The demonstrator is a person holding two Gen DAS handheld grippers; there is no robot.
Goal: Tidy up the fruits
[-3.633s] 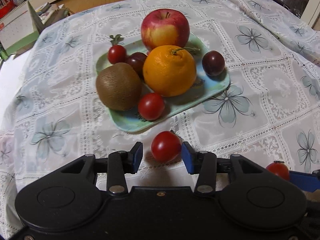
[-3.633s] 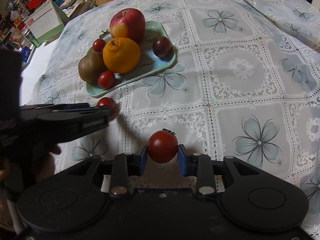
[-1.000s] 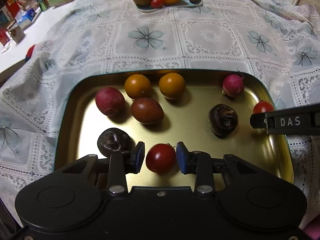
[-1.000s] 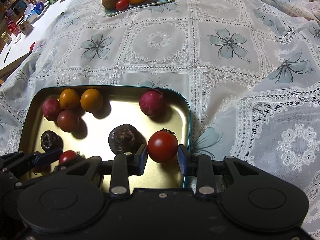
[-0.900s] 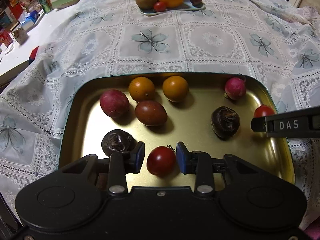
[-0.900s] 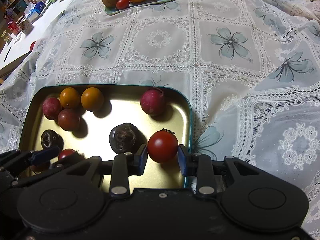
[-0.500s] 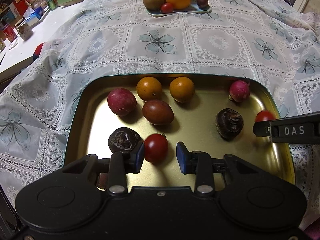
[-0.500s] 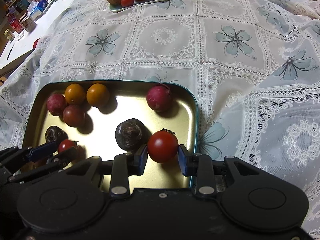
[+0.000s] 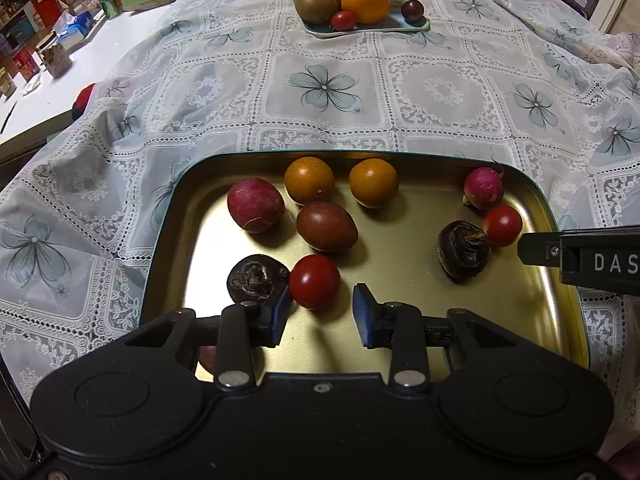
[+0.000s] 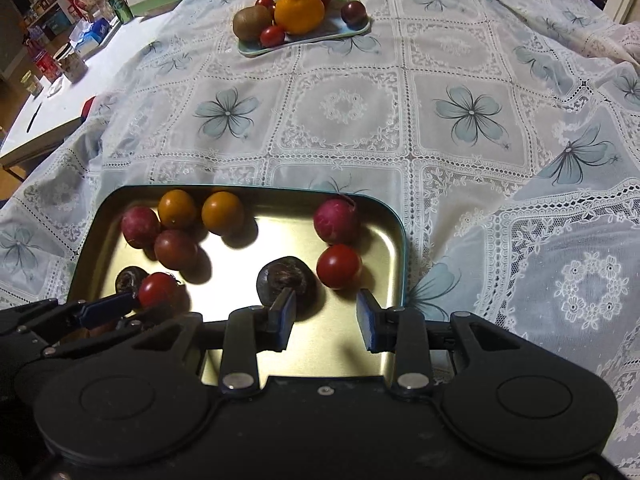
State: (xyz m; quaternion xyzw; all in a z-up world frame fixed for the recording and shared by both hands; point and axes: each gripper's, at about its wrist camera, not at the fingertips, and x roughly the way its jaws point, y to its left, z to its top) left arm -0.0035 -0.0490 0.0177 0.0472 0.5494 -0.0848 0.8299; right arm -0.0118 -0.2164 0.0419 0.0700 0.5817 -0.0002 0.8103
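Reading "DAS" in white, the right tool [image 9: 580,258] reaches over the gold tray's [image 9: 560,320] right edge. Both tools stand apart, the left tool [image 9: 319,312] empty behind a cherry tomato [image 9: 314,281].

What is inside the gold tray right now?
The gold tray holds two red tomatoes, two orange fruits, two pink radishes, a brown fruit and two dark wrinkled ones. Its near edge is hidden behind the grippers.

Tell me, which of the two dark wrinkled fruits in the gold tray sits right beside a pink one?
Neither touches one, but the wrinkled fruit nearer the tray's right side is closest: the stemmed pink fruit lies just beyond it, past a red tomato.
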